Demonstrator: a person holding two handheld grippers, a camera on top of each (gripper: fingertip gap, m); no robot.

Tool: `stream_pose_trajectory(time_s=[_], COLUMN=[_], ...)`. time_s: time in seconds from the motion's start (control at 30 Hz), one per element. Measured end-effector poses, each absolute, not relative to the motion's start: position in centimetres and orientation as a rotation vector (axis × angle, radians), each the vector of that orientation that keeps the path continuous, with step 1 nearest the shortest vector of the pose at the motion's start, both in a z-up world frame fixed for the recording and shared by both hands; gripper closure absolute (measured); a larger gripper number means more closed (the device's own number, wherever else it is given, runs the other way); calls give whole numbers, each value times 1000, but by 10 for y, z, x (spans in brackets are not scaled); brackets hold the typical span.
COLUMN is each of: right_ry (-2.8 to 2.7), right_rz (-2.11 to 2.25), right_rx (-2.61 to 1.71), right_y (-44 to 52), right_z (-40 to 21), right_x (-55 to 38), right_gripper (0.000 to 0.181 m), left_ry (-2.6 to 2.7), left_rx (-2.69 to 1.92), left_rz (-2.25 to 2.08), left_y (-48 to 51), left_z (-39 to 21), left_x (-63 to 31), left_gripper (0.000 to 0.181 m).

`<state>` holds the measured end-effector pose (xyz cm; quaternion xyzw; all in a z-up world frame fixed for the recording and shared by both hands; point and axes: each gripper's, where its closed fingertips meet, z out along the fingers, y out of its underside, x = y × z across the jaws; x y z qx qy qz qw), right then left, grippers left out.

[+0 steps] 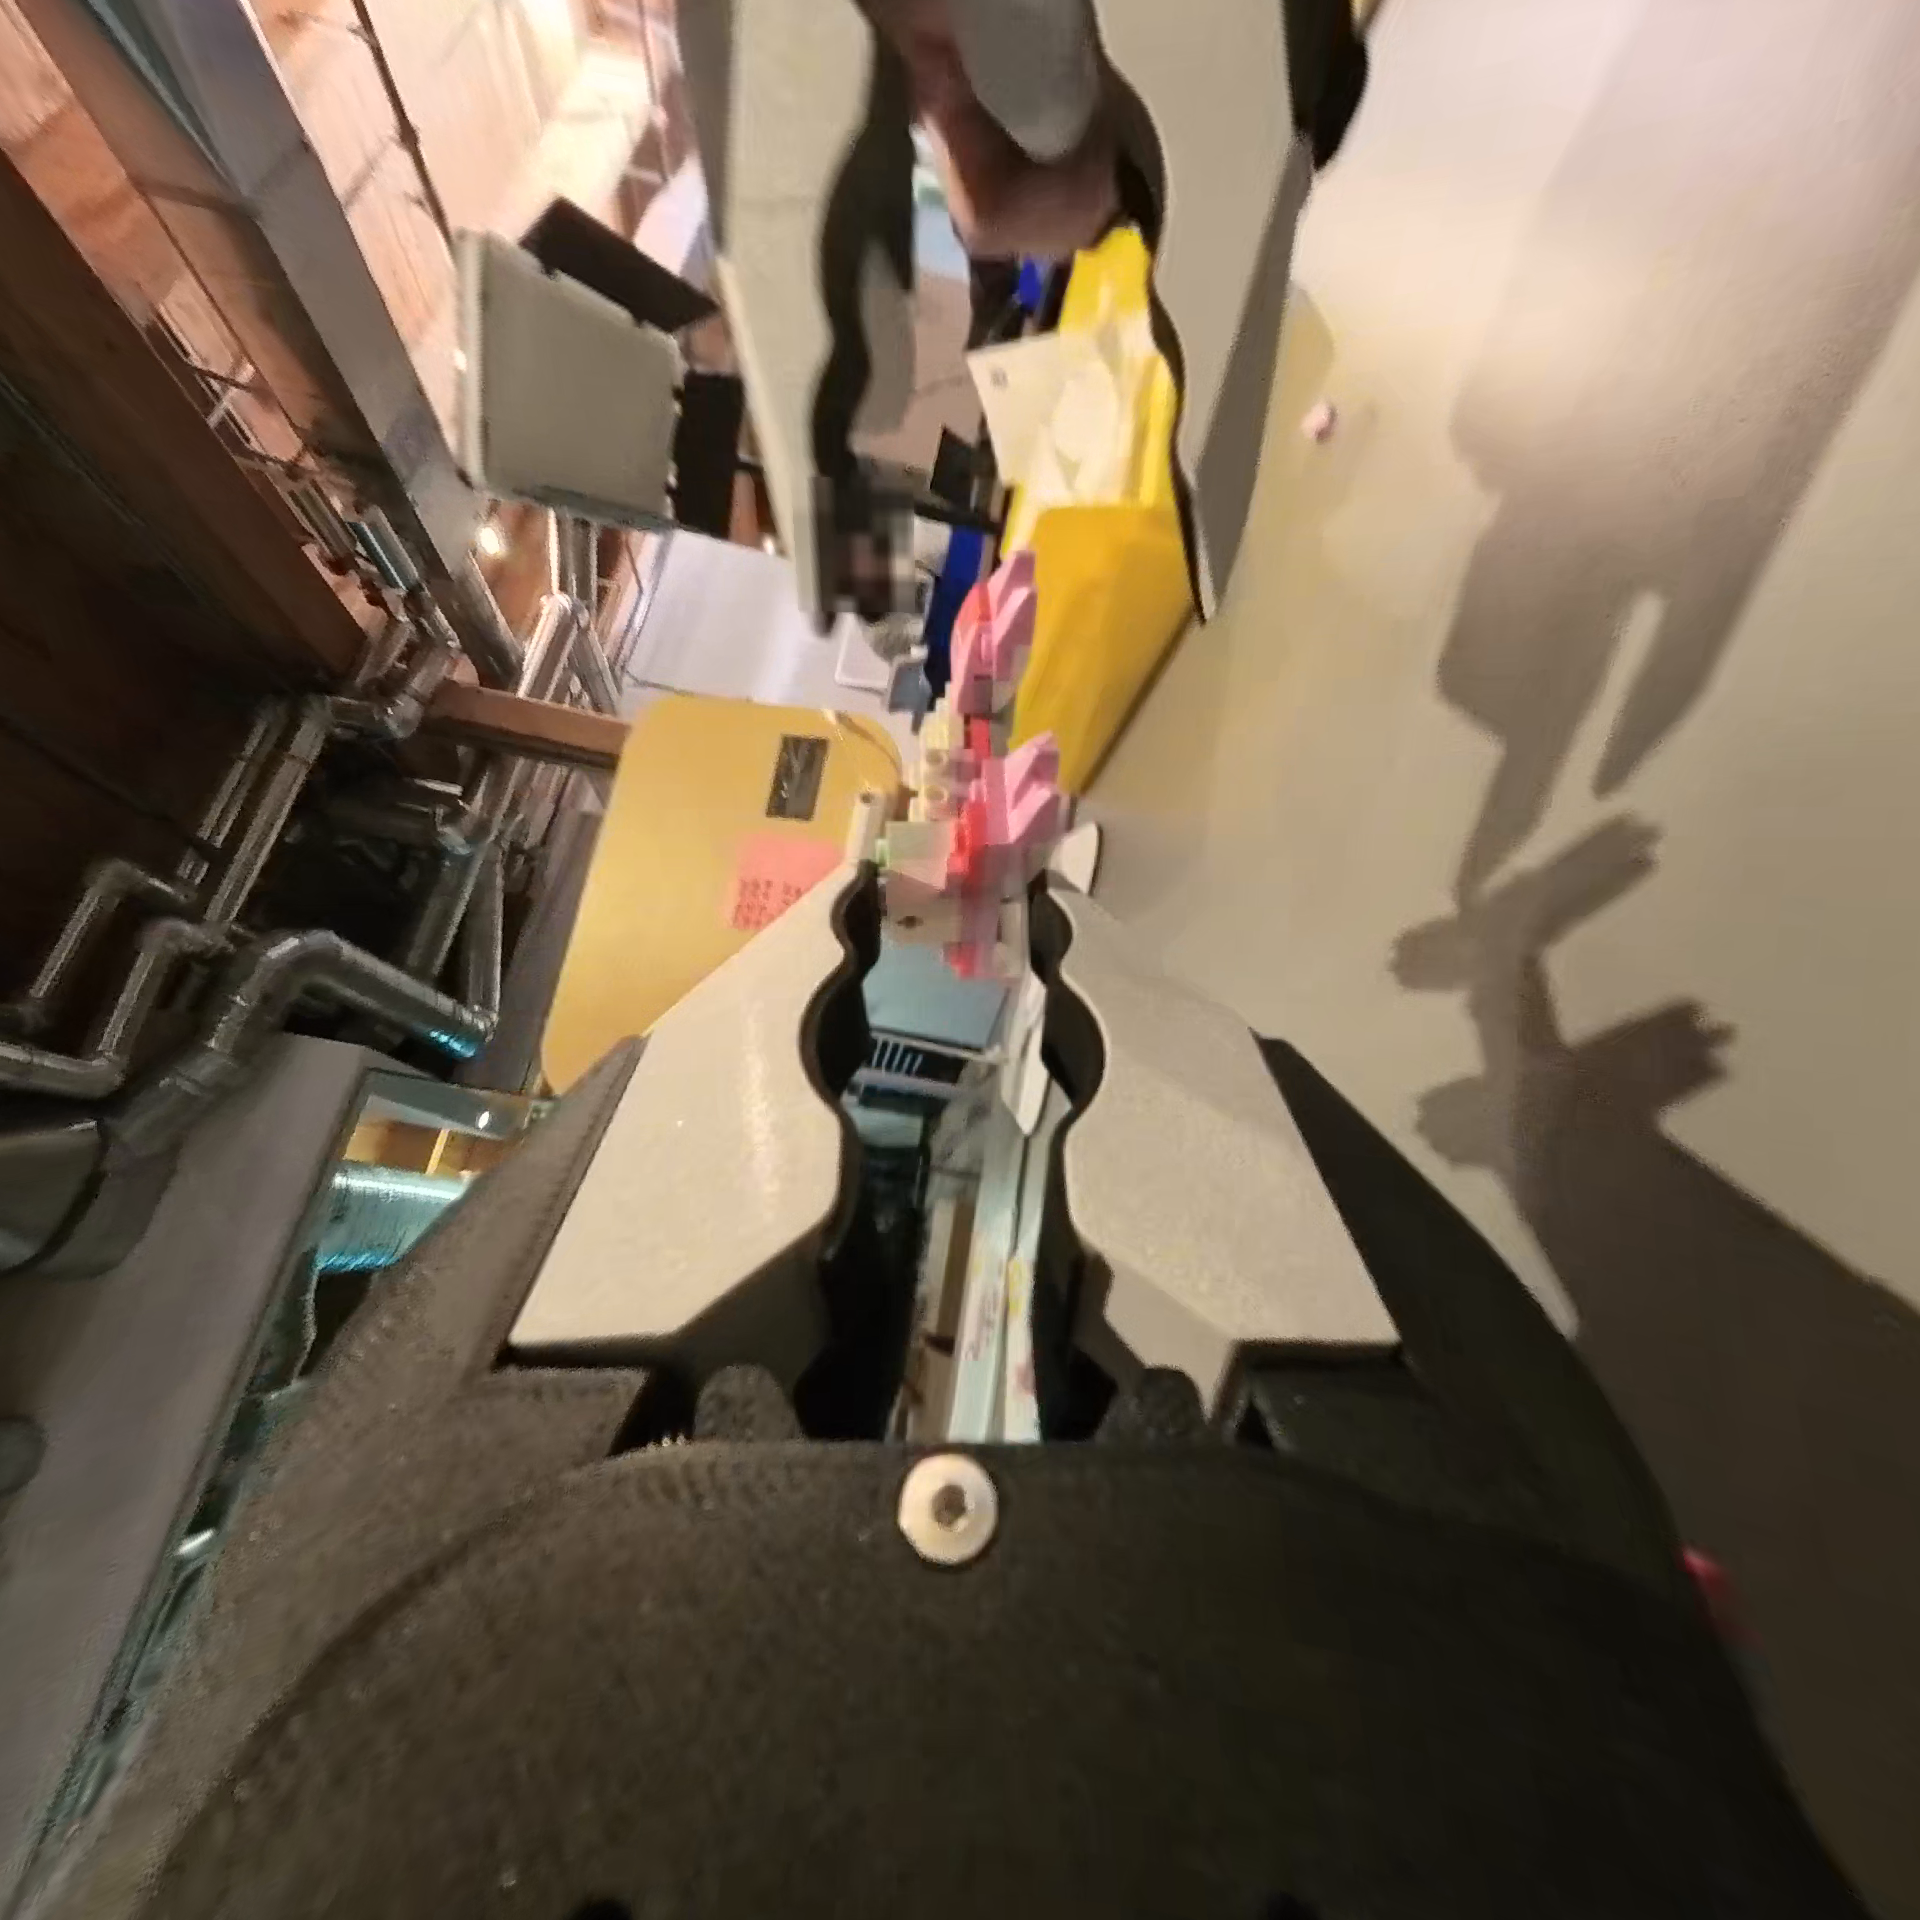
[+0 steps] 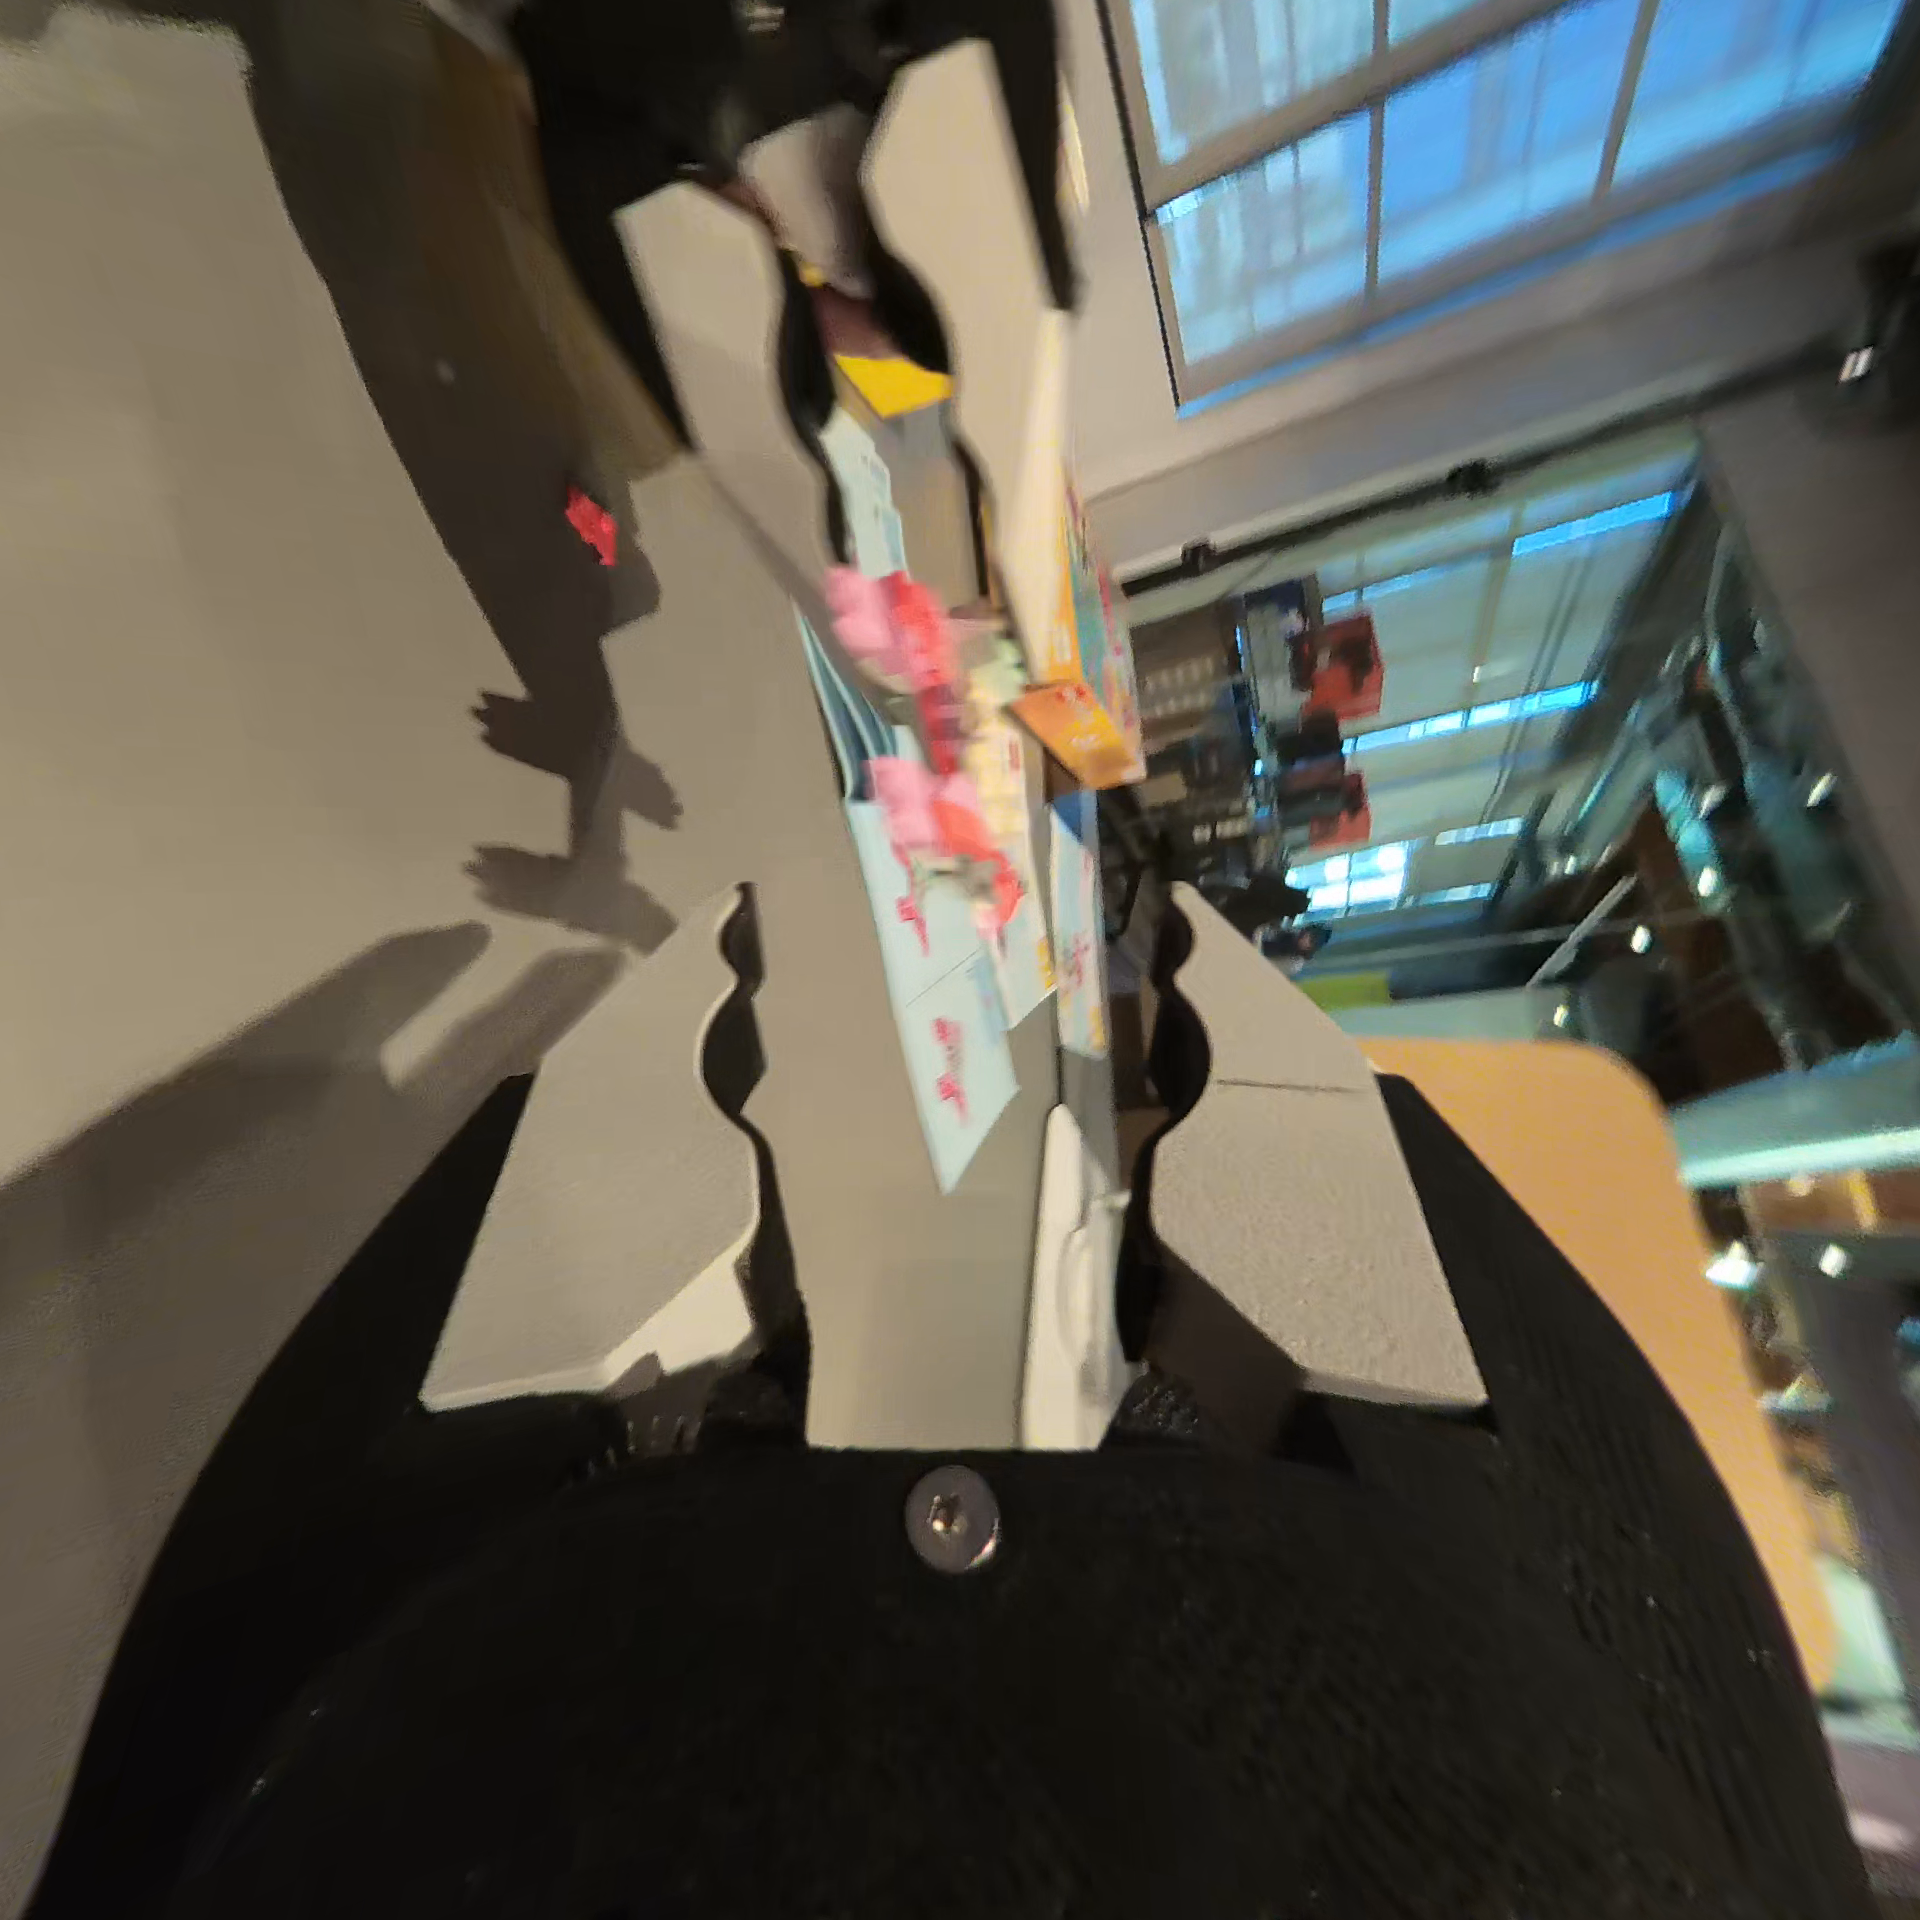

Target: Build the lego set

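1. Black housing with a silver screw fills the foot of the left wrist view; from it my left gripper reaches forward, its grey fingers drawn in and clamped on the near end of the lego build.
2. That build is a lifted cluster of pink, red and pale bricks; it runs away from my left fingertips toward the other gripper, clear of the grey table, which stands tilted along the right of the view.
3. My right gripper has its fingers spread wide apart with nothing between them; its tips sit just short of the build's other end, and I cannot tell whether they touch it.
4. Seen from the right wrist view, the build hangs between the two grippers, in front of a light blue instruction booklet lying on the table.
5. Behind the build in the left wrist view is a yellow box; a small pink piece lies alone on the table well apart from it.
6. A small red piece lies on the table to the left in the right wrist view, beside the grippers' shadows; both views are blurred, so finer brick detail is lost.
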<state>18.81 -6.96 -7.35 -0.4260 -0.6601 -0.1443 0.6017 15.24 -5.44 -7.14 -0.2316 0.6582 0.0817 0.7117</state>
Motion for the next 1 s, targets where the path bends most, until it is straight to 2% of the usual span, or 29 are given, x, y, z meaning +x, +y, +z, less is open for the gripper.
stream_pose_trajectory(time_s=[0.13, 0.33, 0.63, 1.0], right_ry=[-1552, -1603, -1650, -1701], right_rz=[-397, -393, -341, -395], right_rx=[-866, -761, -706, -743], right_y=[-74, -83, -98, -100], right_z=[-42, -4, 13, 14], right_x=[188, 176, 167, 168], right_gripper=[127, 134, 161, 164], left_ry=[1450, 1452, 1463, 1499], left_rx=[-443, -364, -312, -348], left_rz=[103, -3, -39, -96], left_y=[-62, -77, -94, -99], left_z=[-38, -6, 14, 14], left_x=[158, 162, 159, 159], left_gripper=[153, 153, 154, 153])
